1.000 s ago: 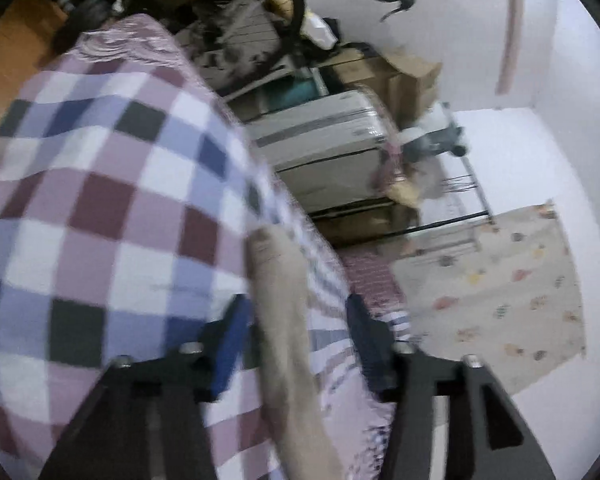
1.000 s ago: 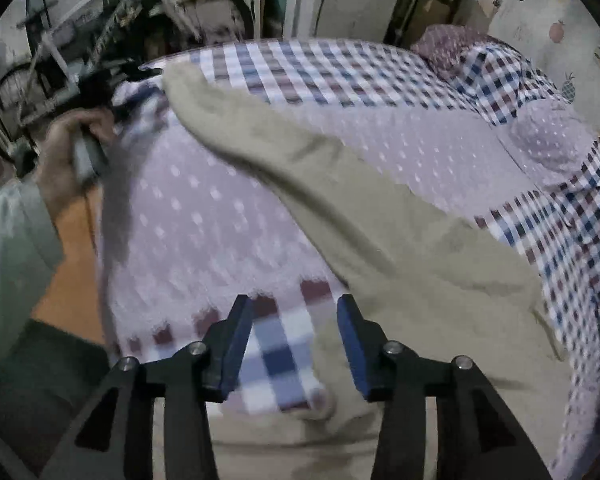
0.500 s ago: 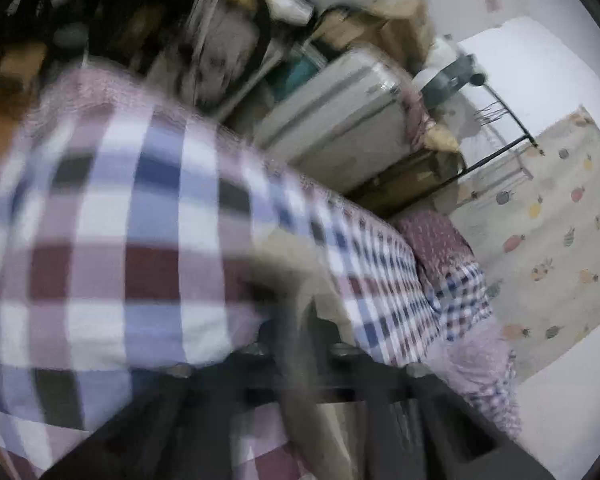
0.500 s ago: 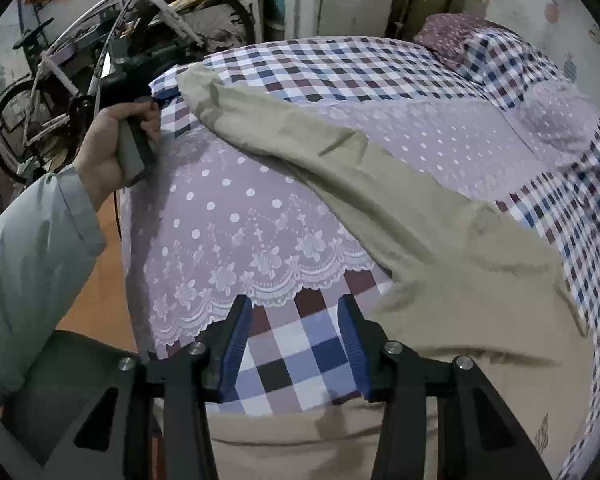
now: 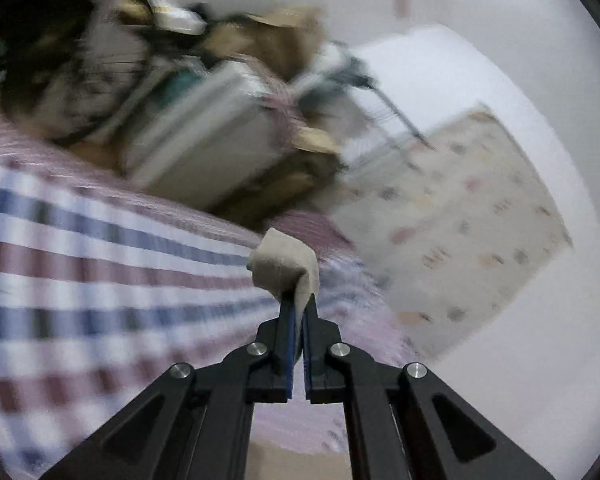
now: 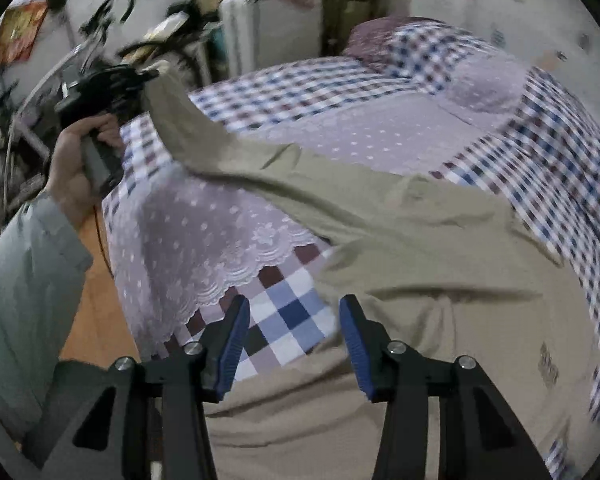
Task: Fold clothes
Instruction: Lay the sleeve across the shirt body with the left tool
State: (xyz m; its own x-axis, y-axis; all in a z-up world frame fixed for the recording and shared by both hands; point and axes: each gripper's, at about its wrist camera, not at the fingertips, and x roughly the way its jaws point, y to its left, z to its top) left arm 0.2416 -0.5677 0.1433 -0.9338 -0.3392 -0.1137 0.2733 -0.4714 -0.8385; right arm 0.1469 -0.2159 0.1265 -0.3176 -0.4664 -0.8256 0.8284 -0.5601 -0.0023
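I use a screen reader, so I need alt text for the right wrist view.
A beige garment lies across a checked bedspread, one end lifted by the left gripper in a person's hand. The right gripper hovers open over the near edge.

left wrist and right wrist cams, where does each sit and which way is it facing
Left wrist: on the left gripper, looking about level across the checked bedspread toward blurred clutter; only its own fingers show, shut on the beige garment's end.
Right wrist: on the right gripper, angled down at the bed; its open fingers, plus the person's left hand and sleeve.
Shared: the beige garment, the bedspread and the left gripper.
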